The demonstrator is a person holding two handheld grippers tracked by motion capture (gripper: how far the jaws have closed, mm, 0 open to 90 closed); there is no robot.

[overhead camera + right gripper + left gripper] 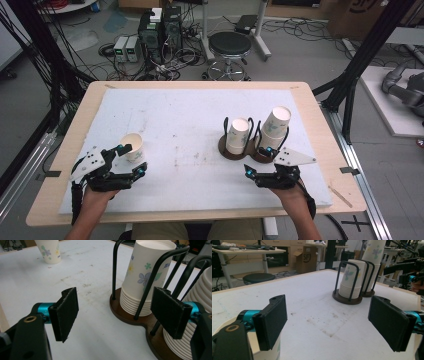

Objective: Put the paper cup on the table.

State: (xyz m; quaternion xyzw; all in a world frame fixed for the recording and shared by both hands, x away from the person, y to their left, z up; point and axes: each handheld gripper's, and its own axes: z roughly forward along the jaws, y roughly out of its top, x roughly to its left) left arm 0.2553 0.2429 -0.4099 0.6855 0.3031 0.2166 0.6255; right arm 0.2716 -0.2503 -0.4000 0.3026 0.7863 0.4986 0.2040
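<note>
I read this as the pause between placing a cup and fetching the next one. My left gripper sits at the lower left of the high view with its jaws spread wide. The single paper cup stands upright just beside its far jaw, mouth up; in the left gripper view that cup shows at the bottom left, partly behind the left-hand pad, and I cannot tell whether the pad touches it, though nothing is clamped.

My right gripper is at the lower centre-right, jaws also wide apart and holding nothing, its far jaw up against the wooden cup holder. In the right gripper view the nearer stack of inverted cups stands inside black wire hoops at upper right, with the second stack at the right edge (taller in the high view).

The next move, I judge, is easing the right jaws around a stack's top cup, between the hoops, and closing gently so the thin wall doesn't buckle.
</note>
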